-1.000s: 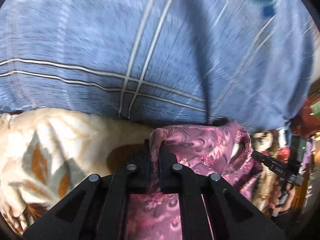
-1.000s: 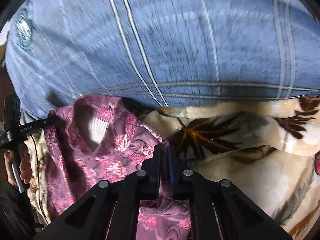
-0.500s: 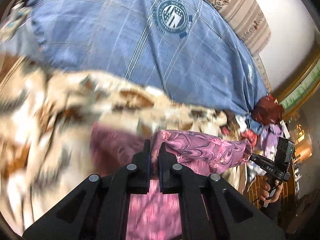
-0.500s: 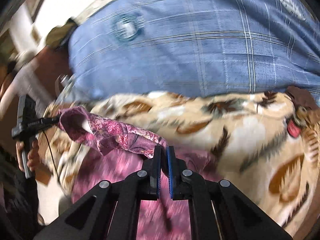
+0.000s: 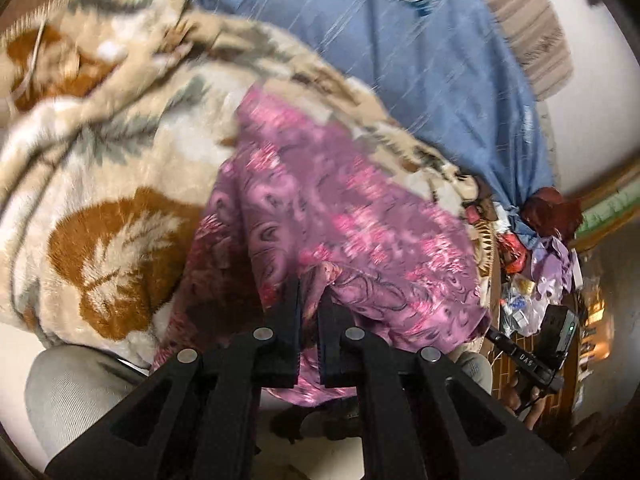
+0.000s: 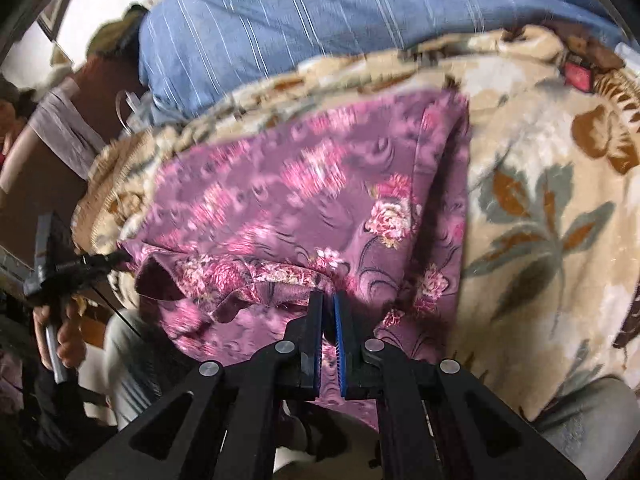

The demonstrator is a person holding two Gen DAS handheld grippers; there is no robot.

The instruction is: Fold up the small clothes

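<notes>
- Purple floral garment (image 5: 340,216) lies spread ahead of both my grippers on the cream leaf-patterned blanket (image 5: 100,184), its near hem lifted toward me.
- My left gripper (image 5: 309,292) is clamped on that near hem; pink cloth is pinched between its two black fingers and hangs below them.
- My right gripper (image 6: 328,300) is likewise closed on the same hem, the fabric bunching into a ruffled fold just to the left of its fingers (image 6: 316,320), one of which carries a blue pad.
- From the right wrist view the garment (image 6: 304,196) stretches away from the gripper, with a folded edge running along its right side, over the blanket (image 6: 540,208).
- Beyond the garment, at the far side of the blanket, sits a big blue striped bundle of cloth (image 5: 432,64) with a round printed emblem; it appears in the right view too (image 6: 340,12).
- Far right of my left gripper, a heap of mixed clothes (image 5: 544,232) is piled past the blanket's end.
- Both views are smeared by motion, so the garment's far edge is hard to make out.
</notes>
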